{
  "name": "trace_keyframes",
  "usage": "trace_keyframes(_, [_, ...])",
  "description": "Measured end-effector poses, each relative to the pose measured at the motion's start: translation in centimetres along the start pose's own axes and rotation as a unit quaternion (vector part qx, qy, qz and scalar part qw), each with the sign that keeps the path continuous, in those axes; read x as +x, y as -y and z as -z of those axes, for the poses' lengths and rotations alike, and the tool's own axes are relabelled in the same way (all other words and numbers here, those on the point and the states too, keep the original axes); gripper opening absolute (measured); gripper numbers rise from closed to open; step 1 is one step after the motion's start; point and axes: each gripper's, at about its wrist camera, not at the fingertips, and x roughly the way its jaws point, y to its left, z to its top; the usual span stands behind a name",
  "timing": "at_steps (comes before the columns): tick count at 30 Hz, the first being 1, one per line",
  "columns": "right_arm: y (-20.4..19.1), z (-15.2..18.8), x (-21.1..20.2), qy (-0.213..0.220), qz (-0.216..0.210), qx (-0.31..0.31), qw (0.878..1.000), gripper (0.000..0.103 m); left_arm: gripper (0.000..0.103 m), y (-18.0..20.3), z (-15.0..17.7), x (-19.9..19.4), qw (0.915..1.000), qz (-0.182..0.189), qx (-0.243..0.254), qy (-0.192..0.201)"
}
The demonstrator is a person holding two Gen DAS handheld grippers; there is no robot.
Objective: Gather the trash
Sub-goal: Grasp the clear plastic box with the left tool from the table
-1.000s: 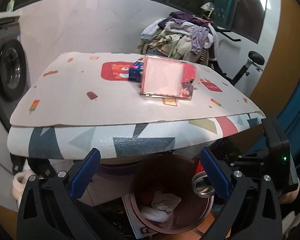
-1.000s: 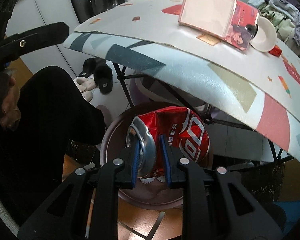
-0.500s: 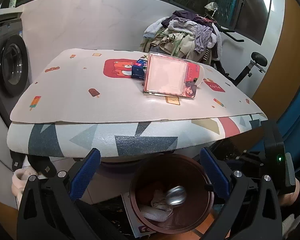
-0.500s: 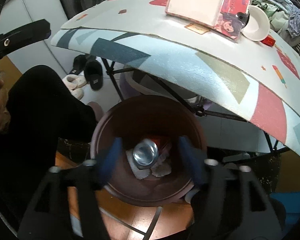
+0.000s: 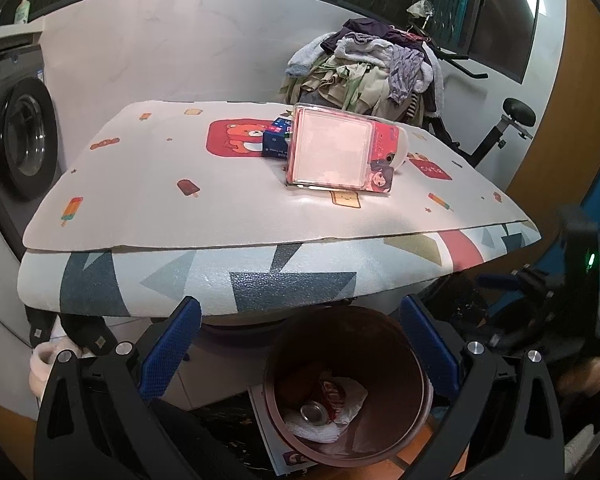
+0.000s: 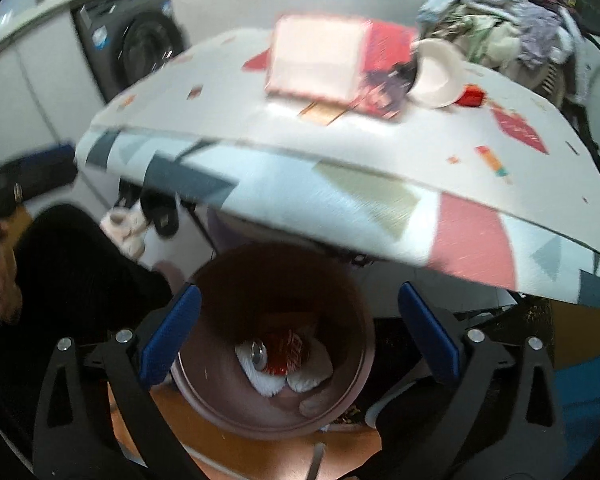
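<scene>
A crushed red can [image 6: 278,354] lies on white tissue [image 6: 266,380] at the bottom of the brown bin [image 6: 204,396], which stands on the floor under the near edge of the table [image 5: 148,196], within easy reach for dropping. Above the bin's mouth, the right gripper [image 6: 298,334] has just been opening; its jaws stand wide with nothing between them. The left gripper [image 5: 300,350] waits alongside, jaws apart and empty. On the table remain what appear to be a pink packet [image 5: 332,150], a blue box [image 5: 275,143] and a white cup [image 6: 436,76], possibly trash.
</scene>
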Motion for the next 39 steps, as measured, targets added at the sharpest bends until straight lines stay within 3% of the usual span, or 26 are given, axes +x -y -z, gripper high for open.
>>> trace_keyframes(3, [1.1,-0.7,-0.7,0.015,0.032,0.021,0.999,0.097,0.097,0.6,-0.2,0.1,0.9999,0.006,0.013,-0.005])
trace_keyframes(7, [3.1,-1.9,-2.3,0.053,0.01,0.045,0.997,0.097,0.097,1.8,-0.9,0.3,0.9986,0.013,0.051,0.001])
trace_keyframes(12, [5.2,-3.6,-3.7,0.106,0.04,0.063,0.992,0.097,0.097,2.1,-2.8,0.7,0.9972,0.011,0.072,0.017])
trace_keyframes(19, [7.4,-5.1,-3.0,0.099,0.034,0.078,0.992,0.097,0.097,1.8,-7.2,1.1,0.994,0.015,0.085,0.067])
trace_keyframes(27, [9.2,-6.4,-1.3,0.084,0.059,0.083,0.991,0.097,0.097,0.3,-13.0,5.4,0.9945,0.068,0.065,0.045])
trace_keyframes(34, [11.0,-6.9,0.0,0.074,0.057,0.095,0.991,0.097,0.097,-0.7,-16.3,11.8,0.9918,0.073,0.1,0.031])
trace_keyframes(39, [12.1,-7.2,1.0,0.063,0.06,0.096,0.992,0.097,0.097,-0.8,-19.7,14.7,0.9857,0.109,0.123,0.036])
